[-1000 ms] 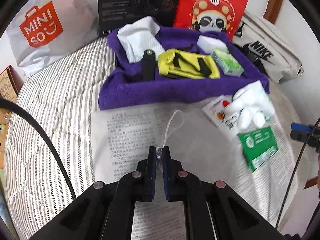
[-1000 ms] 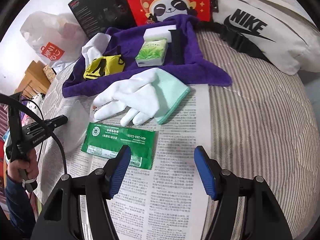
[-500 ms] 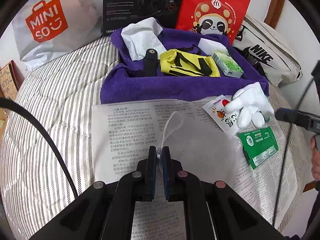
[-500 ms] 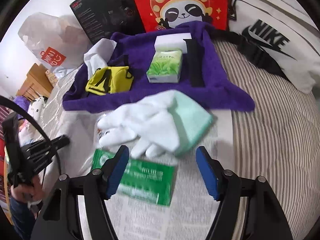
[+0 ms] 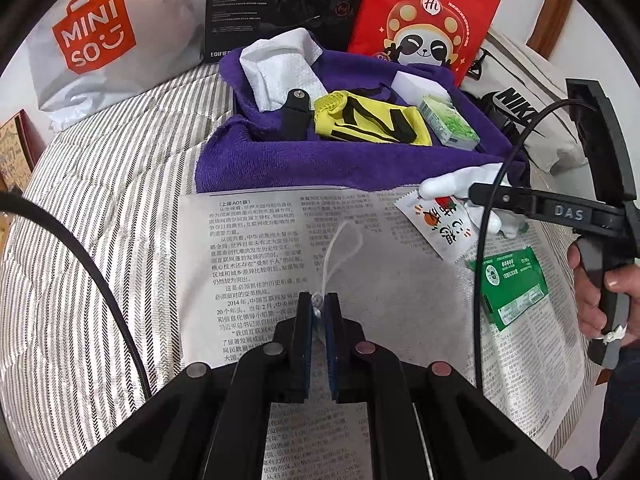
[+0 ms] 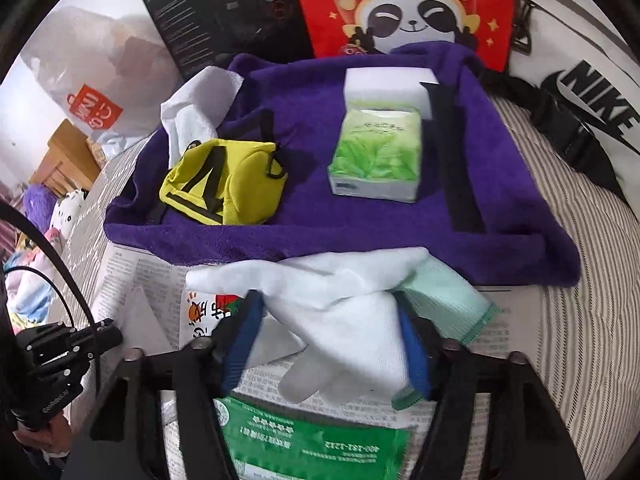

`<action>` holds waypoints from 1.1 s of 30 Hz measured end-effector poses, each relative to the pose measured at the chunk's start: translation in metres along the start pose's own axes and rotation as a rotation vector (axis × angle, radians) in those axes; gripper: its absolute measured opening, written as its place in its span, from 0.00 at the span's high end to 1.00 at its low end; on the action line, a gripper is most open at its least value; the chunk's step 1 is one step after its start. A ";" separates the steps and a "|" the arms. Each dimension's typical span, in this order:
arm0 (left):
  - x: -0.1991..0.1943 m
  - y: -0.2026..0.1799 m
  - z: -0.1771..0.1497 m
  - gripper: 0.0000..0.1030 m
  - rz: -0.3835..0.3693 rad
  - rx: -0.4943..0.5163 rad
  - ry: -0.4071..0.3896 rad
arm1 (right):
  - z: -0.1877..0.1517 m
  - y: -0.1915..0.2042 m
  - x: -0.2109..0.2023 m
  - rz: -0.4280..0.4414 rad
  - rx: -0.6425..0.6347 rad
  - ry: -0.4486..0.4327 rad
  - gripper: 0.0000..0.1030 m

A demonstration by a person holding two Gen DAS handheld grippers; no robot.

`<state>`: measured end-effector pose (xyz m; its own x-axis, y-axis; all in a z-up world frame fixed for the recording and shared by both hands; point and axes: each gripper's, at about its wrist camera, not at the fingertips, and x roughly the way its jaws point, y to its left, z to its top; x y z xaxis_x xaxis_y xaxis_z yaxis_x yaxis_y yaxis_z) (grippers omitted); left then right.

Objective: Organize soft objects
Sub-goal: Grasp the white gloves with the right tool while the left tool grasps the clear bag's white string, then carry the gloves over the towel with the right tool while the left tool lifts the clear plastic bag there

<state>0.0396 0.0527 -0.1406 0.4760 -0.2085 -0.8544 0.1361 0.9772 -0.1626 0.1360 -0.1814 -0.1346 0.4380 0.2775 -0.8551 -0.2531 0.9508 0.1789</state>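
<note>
**Right gripper closing around glove, left pinning a string loop**

Right gripper (image 6: pixel 328 344) straddles the white glove (image 6: pixel 340 308), jaws closing, pads not clearly pressing yet. The glove lies on the newspaper (image 5: pixel 248 240), just in front of the purple towel (image 6: pixel 304 128), probably its destination. Left gripper (image 5: pixel 319 310) is clamped shut on a white string loop (image 5: pixel 340 248); what it's attached to is unclear. The towel holds a yellow pouch (image 6: pixel 222 184), tissue pack (image 6: pixel 378 152) and white cloth (image 5: pixel 280 68).

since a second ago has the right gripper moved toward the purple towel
Yes. The right gripper has advanced from the green packet toward the purple towel; its closing jaws now straddle the white glove.
</note>
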 end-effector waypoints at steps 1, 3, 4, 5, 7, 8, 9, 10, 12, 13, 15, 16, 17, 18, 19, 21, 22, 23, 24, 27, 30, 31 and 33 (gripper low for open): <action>0.000 0.000 0.000 0.93 0.000 0.000 0.001 | 0.000 0.002 0.000 -0.010 -0.016 -0.008 0.61; 0.000 -0.001 0.000 0.93 0.002 0.008 0.004 | -0.002 0.003 0.001 0.012 -0.035 0.001 0.78; 0.000 -0.001 0.000 0.93 0.002 0.008 0.005 | -0.003 0.001 -0.001 0.026 -0.029 0.000 0.80; 0.000 -0.001 0.000 0.93 0.001 0.003 0.006 | -0.003 -0.001 -0.002 0.037 -0.026 0.000 0.82; 0.000 -0.001 0.000 0.93 0.000 0.007 0.003 | -0.007 -0.004 -0.008 0.053 -0.028 0.005 0.83; 0.000 -0.001 0.000 0.93 -0.004 0.005 0.001 | -0.009 -0.005 -0.014 0.051 -0.033 -0.001 0.83; 0.000 0.000 0.000 0.93 -0.009 0.003 0.000 | -0.011 -0.006 -0.018 0.049 -0.035 -0.006 0.83; 0.000 0.002 0.000 0.93 -0.020 -0.004 0.000 | -0.013 -0.008 -0.024 0.048 -0.035 -0.009 0.83; -0.002 0.004 0.000 0.93 -0.033 -0.013 -0.002 | -0.016 -0.011 -0.034 0.048 -0.033 -0.019 0.84; -0.004 0.006 0.001 0.93 -0.038 -0.020 -0.005 | -0.017 -0.012 -0.039 0.051 -0.028 -0.023 0.84; -0.008 0.009 0.002 0.93 -0.041 -0.030 -0.012 | -0.020 -0.015 -0.049 0.061 -0.023 -0.031 0.84; -0.011 0.011 0.003 0.93 -0.040 -0.035 -0.019 | -0.020 -0.016 -0.054 0.057 -0.023 -0.037 0.84; -0.014 0.013 0.004 0.93 -0.042 -0.041 -0.027 | -0.020 -0.016 -0.056 0.052 -0.023 -0.042 0.84; -0.018 0.016 0.005 0.94 -0.050 -0.052 -0.035 | -0.020 -0.017 -0.061 0.047 -0.025 -0.049 0.84; -0.020 0.017 0.007 0.94 -0.054 -0.057 -0.039 | -0.019 -0.017 -0.063 0.048 -0.025 -0.053 0.84; -0.027 0.018 0.010 0.94 -0.050 -0.059 -0.051 | -0.018 -0.018 -0.069 0.049 -0.019 -0.067 0.84; -0.030 0.017 0.012 0.94 -0.046 -0.055 -0.060 | -0.017 -0.018 -0.073 0.051 -0.019 -0.069 0.84; -0.034 0.016 0.013 0.94 -0.045 -0.052 -0.068 | -0.016 -0.019 -0.075 0.052 -0.020 -0.073 0.84; -0.037 0.016 0.015 0.94 -0.047 -0.050 -0.073 | -0.016 -0.019 -0.078 0.053 -0.022 -0.079 0.84; -0.046 0.014 0.019 0.94 -0.056 -0.046 -0.090 | -0.013 -0.018 -0.084 0.058 -0.028 -0.091 0.84; -0.055 0.012 0.024 0.94 -0.053 -0.040 -0.109 | -0.010 -0.017 -0.090 0.063 -0.033 -0.106 0.84; -0.058 0.011 0.026 0.94 -0.058 -0.043 -0.118 | -0.010 -0.017 -0.092 0.062 -0.036 -0.109 0.84; -0.063 0.011 0.029 0.94 -0.074 -0.044 -0.125 | -0.008 -0.016 -0.096 0.060 -0.040 -0.119 0.84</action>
<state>0.0359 0.0750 -0.0746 0.5710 -0.2805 -0.7716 0.1376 0.9592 -0.2468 0.0910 -0.2240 -0.0596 0.5200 0.3502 -0.7791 -0.3151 0.9264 0.2061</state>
